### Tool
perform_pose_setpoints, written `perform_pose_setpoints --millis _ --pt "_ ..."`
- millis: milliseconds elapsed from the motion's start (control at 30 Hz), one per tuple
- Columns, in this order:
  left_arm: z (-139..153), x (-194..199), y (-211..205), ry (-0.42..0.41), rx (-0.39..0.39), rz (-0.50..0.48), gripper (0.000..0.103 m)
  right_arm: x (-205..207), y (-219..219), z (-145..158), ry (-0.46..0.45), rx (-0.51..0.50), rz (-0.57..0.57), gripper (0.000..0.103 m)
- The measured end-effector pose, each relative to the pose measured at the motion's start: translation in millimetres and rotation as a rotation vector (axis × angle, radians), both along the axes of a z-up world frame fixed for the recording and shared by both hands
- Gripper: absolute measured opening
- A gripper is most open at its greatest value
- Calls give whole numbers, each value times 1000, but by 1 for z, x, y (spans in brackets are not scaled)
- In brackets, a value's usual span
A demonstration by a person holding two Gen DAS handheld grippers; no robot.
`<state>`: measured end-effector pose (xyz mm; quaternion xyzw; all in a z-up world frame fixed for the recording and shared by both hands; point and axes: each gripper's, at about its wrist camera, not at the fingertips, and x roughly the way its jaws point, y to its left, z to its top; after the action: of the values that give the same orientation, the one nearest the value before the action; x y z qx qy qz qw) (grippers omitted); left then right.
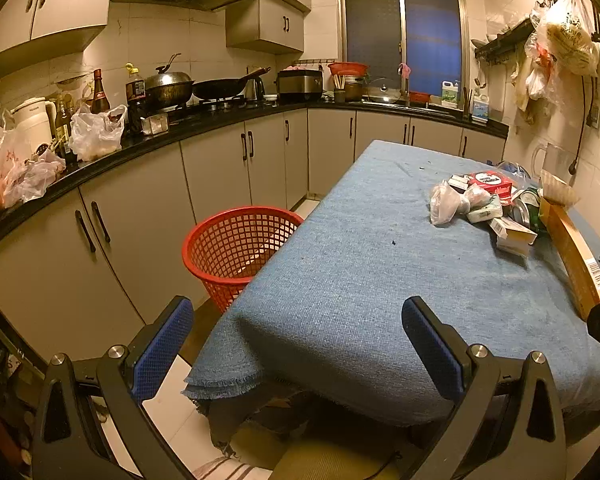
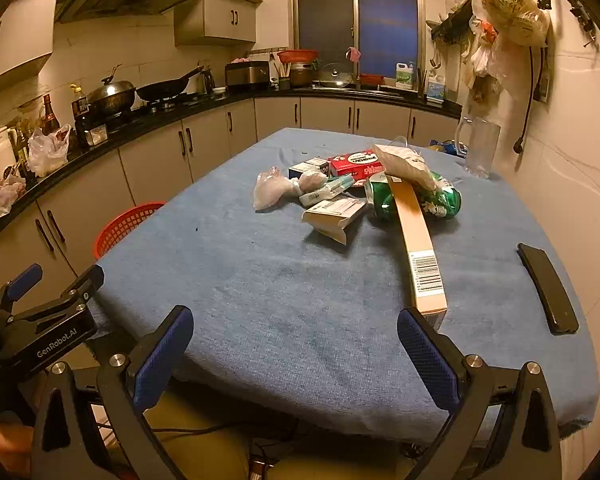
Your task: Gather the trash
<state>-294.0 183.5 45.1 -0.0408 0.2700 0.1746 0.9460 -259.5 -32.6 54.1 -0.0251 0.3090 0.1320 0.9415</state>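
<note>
A pile of trash lies on the blue-clothed table (image 2: pixel 300 280): a clear plastic bag (image 2: pixel 274 190), a red box (image 2: pixel 356 165), small cartons (image 2: pixel 334 216), a crushed green can (image 2: pixel 384 200), a white packet (image 2: pixel 404 164) and a long tan box (image 2: pixel 418 248). The pile shows at the right in the left wrist view (image 1: pixel 484 204). A red mesh basket (image 1: pixel 236 248) stands on the floor left of the table. My left gripper (image 1: pixel 296 344) is open and empty at the table's near left corner. My right gripper (image 2: pixel 294 344) is open and empty at the near edge, its right finger beside the tan box's end.
A black phone (image 2: pixel 548 288) lies at the table's right side. A clear pitcher (image 2: pixel 480 148) stands at the far right corner. The kitchen counter (image 1: pixel 100 160) with bags, bottles and pans runs along the left and back. Bags hang on the right wall (image 2: pixel 508 20).
</note>
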Motion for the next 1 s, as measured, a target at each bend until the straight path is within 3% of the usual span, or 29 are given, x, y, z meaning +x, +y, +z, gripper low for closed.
perform_pose_setpoints --millis 433,1000 --pt "1 2 -2 -1 9 -4 103 2 2 0 9 -3 17 103" --pt "13 -3 11 -47 3 36 103 13 23 22 -44 -6 27 103"
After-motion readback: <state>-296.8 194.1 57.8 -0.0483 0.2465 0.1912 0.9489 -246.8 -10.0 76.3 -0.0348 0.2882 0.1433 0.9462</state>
